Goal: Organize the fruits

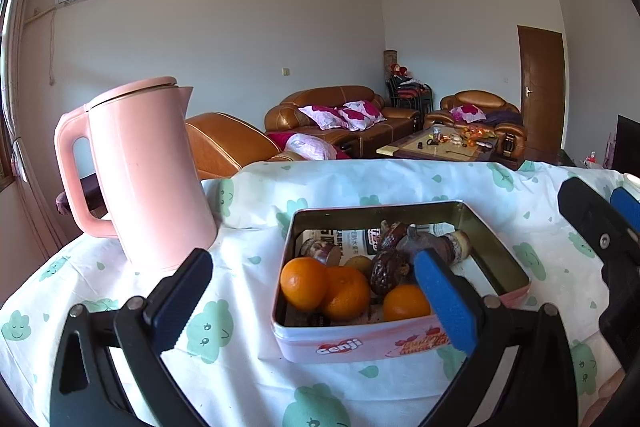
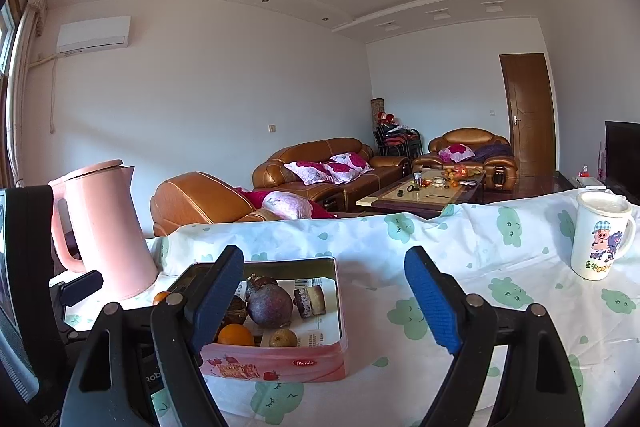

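Left gripper (image 1: pixel 316 301) jaws wide apart, nothing held, hovering low just in front of the pink tin (image 1: pixel 352 341), which sits on the cloud-print tablecloth (image 1: pixel 400 183). Right gripper (image 2: pixel 326 297) also spread wide and empty, tin (image 2: pixel 280 363) off to its left side, left finger overlapping the tin's near corner in view. Inside the tin, over newspaper lining: three oranges (image 1: pixel 305 282) at the near-left, dark wrinkled dates (image 1: pixel 386 273) in the middle, a round purple fruit (image 2: pixel 269 305), a small brownish fruit (image 2: pixel 283 337). Pink kettle (image 1: pixel 148 179) stands upright left of the tin, near but apart. White cartoon mug (image 2: pixel 599 235) stands far right on the cloth, well apart from the tin.
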Motion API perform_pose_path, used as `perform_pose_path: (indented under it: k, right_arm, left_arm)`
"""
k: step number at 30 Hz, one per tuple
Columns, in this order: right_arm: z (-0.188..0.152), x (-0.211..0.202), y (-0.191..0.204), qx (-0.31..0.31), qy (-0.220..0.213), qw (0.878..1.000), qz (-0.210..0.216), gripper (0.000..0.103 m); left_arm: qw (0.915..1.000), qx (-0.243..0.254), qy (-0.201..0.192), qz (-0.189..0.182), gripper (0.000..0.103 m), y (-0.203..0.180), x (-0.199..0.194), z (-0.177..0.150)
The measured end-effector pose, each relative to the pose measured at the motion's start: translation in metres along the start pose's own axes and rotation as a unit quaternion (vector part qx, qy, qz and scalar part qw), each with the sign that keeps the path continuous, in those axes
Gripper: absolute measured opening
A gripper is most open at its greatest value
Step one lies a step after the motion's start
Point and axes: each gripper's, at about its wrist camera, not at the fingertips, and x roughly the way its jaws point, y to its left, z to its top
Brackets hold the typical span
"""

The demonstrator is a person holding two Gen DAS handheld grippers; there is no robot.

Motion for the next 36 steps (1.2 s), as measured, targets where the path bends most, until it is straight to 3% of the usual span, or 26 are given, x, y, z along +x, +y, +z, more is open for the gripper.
perform_pose_path:
  k: [32, 36]
  right_arm:
    - [-0.002, -0.014, 0.006, -0.006, -0.009, 1.0, 0.001, 0.085]
    - [-0.002, -0.014, 0.006, -0.006, -0.009, 1.0, 0.001, 0.085]
  left_arm:
    - [0.9999, -0.008, -0.007, 0.003, 0.103, 0.006, -0.016, -0.006]
    - [0.9999, -0.012, 0.011, 0.005, 0.103, 0.008, -0.011, -0.007]
